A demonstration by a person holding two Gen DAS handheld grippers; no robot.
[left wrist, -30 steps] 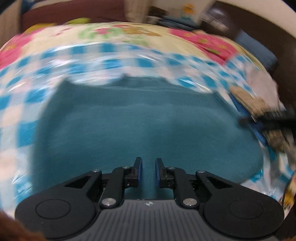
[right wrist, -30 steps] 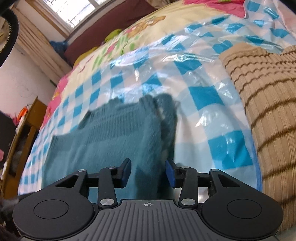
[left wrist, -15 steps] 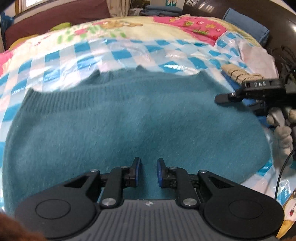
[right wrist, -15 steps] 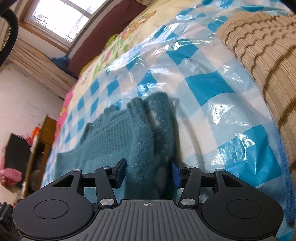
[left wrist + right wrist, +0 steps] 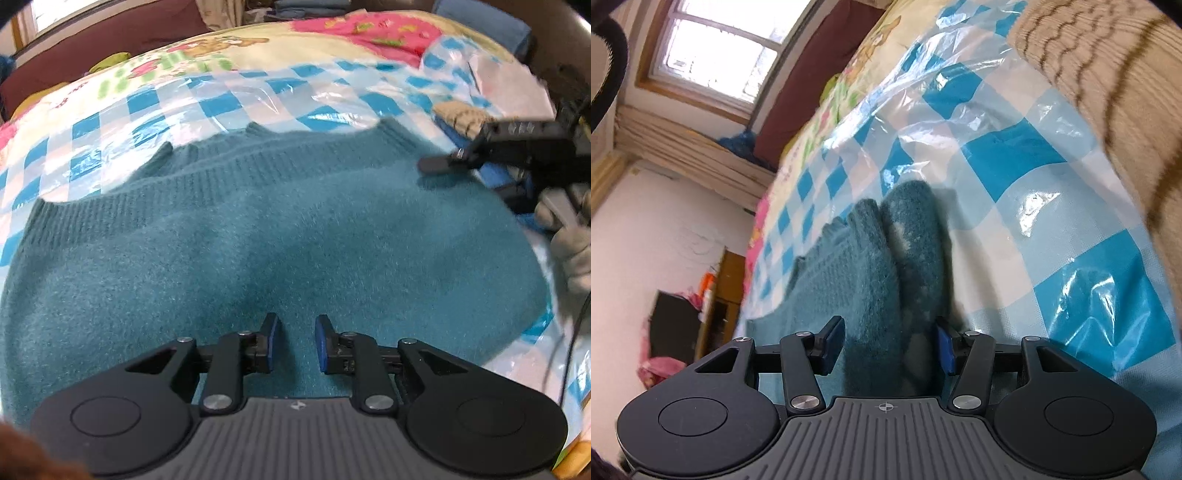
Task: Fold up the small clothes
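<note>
Fuzzy teal knit sweater [image 5: 258,236] lies on glossy, crinkled, seemingly plastic checked sheet [image 5: 207,99].

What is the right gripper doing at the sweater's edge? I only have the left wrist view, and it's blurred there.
Observer: The right gripper is open. Its jaws straddle a doubled-over edge of the sweater but are not clamped on it.
Operator: Anything close on its far side?
Observer: A beige striped knit lies to the right, apart from the sweater, with checked sheet showing between them.
</note>
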